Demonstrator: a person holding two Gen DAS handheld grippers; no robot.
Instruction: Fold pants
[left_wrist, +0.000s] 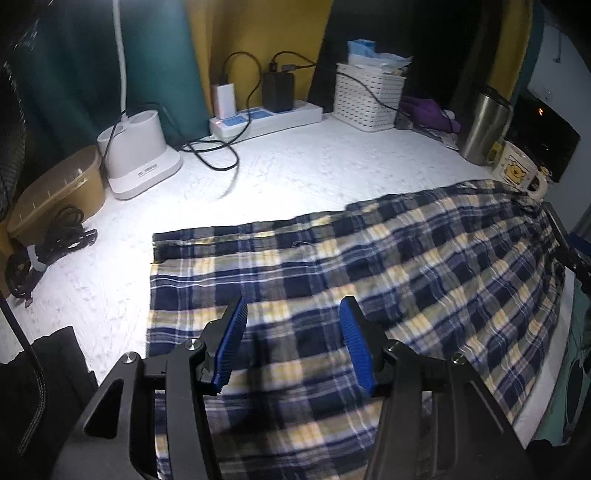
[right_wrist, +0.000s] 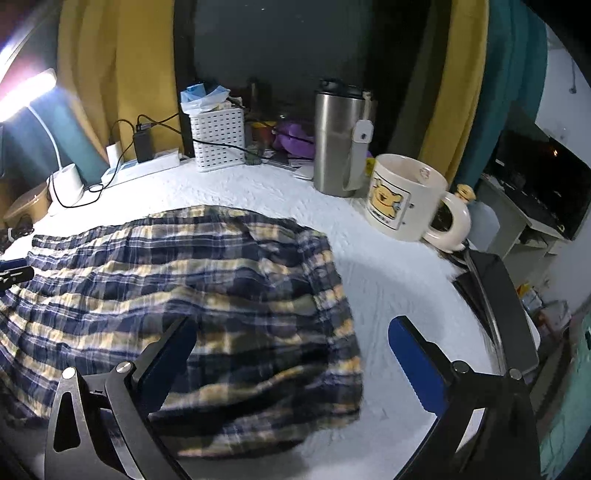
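Observation:
Blue, white and yellow plaid pants (left_wrist: 369, 258) lie folded lengthwise on a white quilted surface (left_wrist: 288, 173). My left gripper (left_wrist: 293, 306) hovers over the leg end, open, with its blue pads (left_wrist: 232, 339) apart and no cloth pinched between them. In the right wrist view the wrinkled waist end of the pants (right_wrist: 184, 266) lies rumpled. My right gripper (right_wrist: 291, 325) stands wide open above that end, one finger over the cloth and the other over bare surface. Part of the left gripper (right_wrist: 14, 273) shows at the far left edge.
Along the back stand a white lamp base (left_wrist: 140, 155), a power strip (left_wrist: 266, 118) with chargers and cables, a white basket (left_wrist: 369, 96), a steel tumbler (right_wrist: 340, 144) and a bear mug (right_wrist: 406, 199). A brown container (left_wrist: 59, 188) and coiled cable (left_wrist: 44, 251) sit at the left.

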